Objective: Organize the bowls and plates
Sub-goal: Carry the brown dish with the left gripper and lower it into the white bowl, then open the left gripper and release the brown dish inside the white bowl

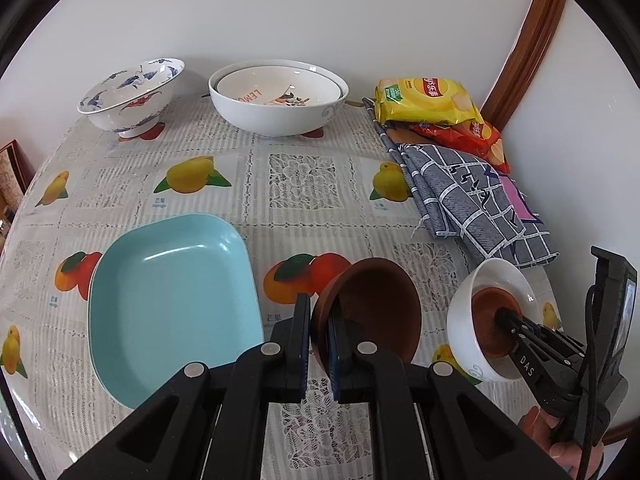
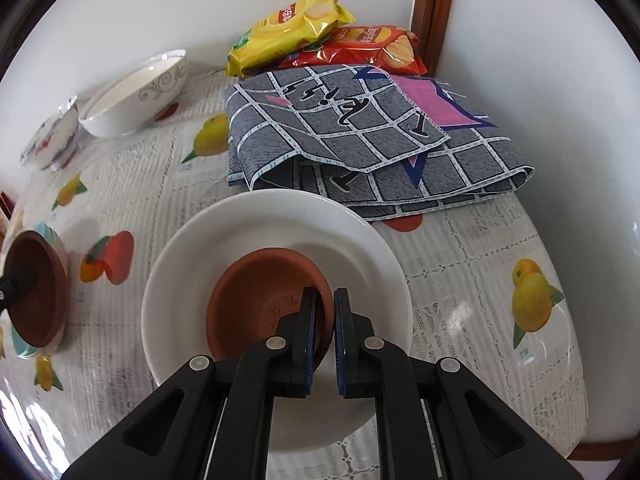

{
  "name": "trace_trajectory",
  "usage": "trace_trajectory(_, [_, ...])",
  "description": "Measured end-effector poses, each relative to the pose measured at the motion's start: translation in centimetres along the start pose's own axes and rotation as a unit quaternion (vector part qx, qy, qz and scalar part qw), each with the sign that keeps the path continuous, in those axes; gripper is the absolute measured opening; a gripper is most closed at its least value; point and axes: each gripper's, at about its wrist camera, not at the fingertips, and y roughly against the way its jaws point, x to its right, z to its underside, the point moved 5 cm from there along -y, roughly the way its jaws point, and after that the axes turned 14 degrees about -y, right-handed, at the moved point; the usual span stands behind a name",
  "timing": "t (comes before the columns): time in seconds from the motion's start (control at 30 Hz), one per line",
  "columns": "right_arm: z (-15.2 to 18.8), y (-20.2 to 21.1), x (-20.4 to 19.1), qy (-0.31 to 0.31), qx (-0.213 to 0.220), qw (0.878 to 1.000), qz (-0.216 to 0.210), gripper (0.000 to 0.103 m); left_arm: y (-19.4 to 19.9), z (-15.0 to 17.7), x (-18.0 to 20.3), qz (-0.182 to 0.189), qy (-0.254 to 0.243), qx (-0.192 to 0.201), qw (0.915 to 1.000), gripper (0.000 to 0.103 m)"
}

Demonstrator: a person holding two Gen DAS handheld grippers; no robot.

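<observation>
**Two brown saucers held, one in each gripper**

Left gripper (image 1: 319, 334): closed on the rim of a brown saucer (image 1: 372, 312). I hold this saucer tilted, its hollow facing away from me, above the table (image 1: 304, 184). The blue dish (image 1: 172, 304) lies flat on the table just to the left of this saucer.

Right gripper (image 2: 324, 320): closed on the near rim of a second brown saucer (image 2: 260, 300). This saucer sits inside the white bowl (image 2: 224, 240), low in the hollow. From these views I cannot tell whether it rests on the bowl floor or hangs just above it.

Landmark: the white bowl. The grey cloth (image 2: 360, 128) lies just behind it, with snack bags (image 2: 288, 28) beyond the cloth. The nested big bowls (image 1: 276, 96) and the blue-patterned bowl (image 1: 132, 96) stand well apart from it, at the far table edge.

Governing relation: the left saucer is just left of the white bowl, at about the same nearness to me. In my judgement, stacking it calls for a sideways move to the right and levelling of the tilt. The right gripper occupies the bowl and must clear it first.
</observation>
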Motion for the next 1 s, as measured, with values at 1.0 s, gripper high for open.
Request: trace_trajectory(1.0, [0.1,2.0,-0.1,0.041,0.023,0.999,0.021,0.028,0.8,-0.2,1.8,-0.002,-0.01,0.002,1.0,0.008])
